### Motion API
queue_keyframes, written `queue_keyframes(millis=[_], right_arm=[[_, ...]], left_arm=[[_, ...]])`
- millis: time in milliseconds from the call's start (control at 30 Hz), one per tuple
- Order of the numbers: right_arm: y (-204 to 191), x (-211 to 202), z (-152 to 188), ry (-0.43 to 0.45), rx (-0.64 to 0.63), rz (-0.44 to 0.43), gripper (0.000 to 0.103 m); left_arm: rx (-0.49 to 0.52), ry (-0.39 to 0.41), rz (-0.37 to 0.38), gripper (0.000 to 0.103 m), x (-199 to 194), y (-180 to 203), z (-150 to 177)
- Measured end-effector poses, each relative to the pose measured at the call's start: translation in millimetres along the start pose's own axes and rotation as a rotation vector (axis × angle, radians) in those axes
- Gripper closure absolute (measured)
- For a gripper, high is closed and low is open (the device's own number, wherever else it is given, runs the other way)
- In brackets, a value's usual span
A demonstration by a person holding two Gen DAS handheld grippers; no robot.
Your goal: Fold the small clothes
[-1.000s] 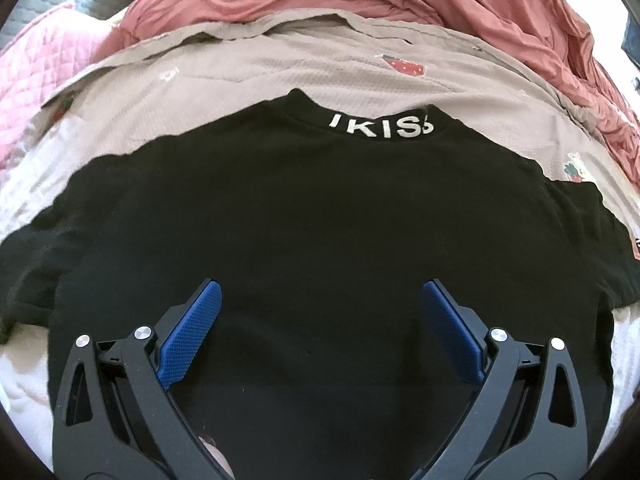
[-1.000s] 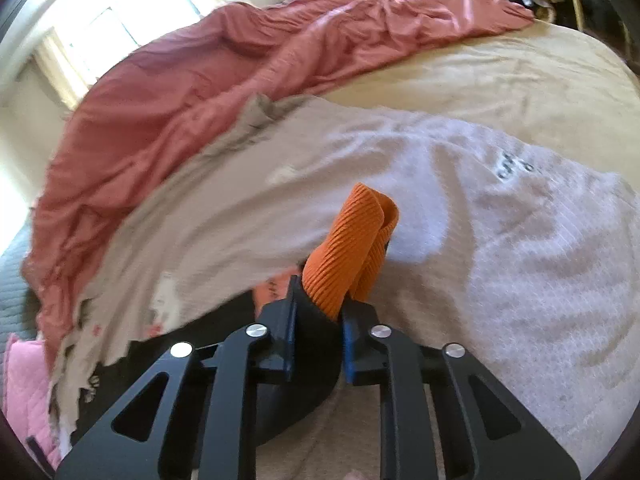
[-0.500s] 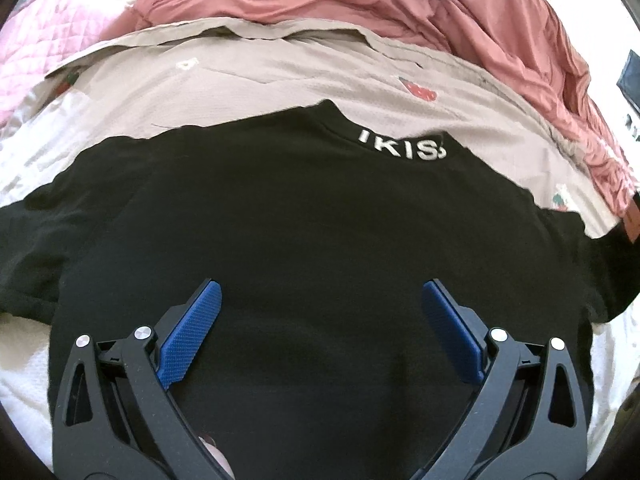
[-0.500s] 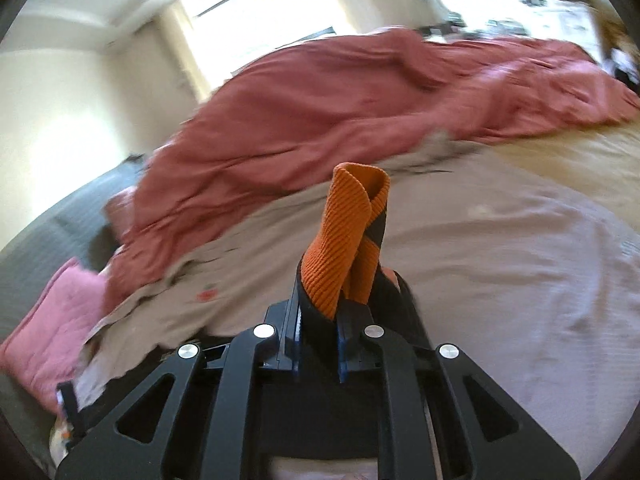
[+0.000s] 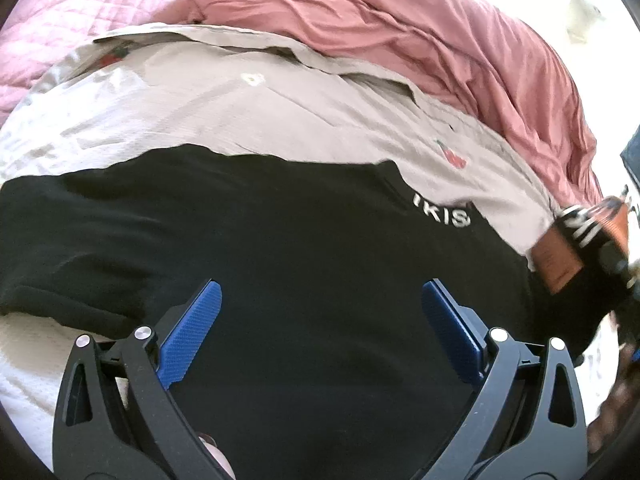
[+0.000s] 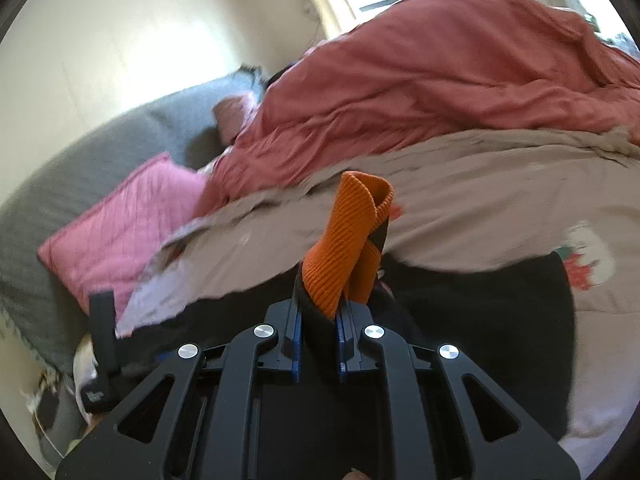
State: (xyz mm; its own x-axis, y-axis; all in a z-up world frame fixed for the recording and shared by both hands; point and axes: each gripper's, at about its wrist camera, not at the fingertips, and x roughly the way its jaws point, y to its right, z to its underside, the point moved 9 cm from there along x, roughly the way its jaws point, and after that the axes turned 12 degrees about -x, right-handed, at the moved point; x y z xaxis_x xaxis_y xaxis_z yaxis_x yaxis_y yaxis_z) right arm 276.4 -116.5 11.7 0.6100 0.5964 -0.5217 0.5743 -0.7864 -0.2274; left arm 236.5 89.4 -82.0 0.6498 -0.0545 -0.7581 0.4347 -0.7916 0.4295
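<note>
Black tee flat on the bed, its orange-cuffed sleeve pinched by the right jaws.

One bed; one black T-shirt, collar toward upper right, directly under the released left gripper; right gripper, jaws easing apart yet clenched on one orange cuff, nearer that sleeve.

A T-shirt is spread flat on a bedspread, with its collar turned away from the left gripper, which is held above its lower part. Behind the bedspread a rumpled blanket is heaped, and a pillow is placed to the left of it.
</note>
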Motion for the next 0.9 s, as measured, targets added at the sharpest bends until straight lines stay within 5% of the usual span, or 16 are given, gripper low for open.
queue_keyframes(millis=[100,233,467,700,833,900], right_arm=[[-33,24,12,-0.053,-0.05,-0.034,0.081],[-59,26,20,-0.06,-0.091,-0.095,0.052],[-31,10,28,-0.073,-0.087,-0.017,0.046],[22,-3,44,-0.093,-0.011,0.083,0.045],[42,-10,53,-0.096,0.03,0.116,0.045],[47,-11,57,-0.1,0.041,0.126,0.045]], left_arm=[[-0.033,0.011,0.009,0.009,-4,-8,-8],[-0.065,0.029,-0.001,0.009,-9,-22,-16],[-0.127,-0.031,0.066,0.01,-5,-28,-8],[-0.006,-0.147,0.086,0.056,8,6,33],[0.067,-0.134,0.027,0.057,16,14,45],[0.071,-0.11,0.018,0.078,16,15,46]])
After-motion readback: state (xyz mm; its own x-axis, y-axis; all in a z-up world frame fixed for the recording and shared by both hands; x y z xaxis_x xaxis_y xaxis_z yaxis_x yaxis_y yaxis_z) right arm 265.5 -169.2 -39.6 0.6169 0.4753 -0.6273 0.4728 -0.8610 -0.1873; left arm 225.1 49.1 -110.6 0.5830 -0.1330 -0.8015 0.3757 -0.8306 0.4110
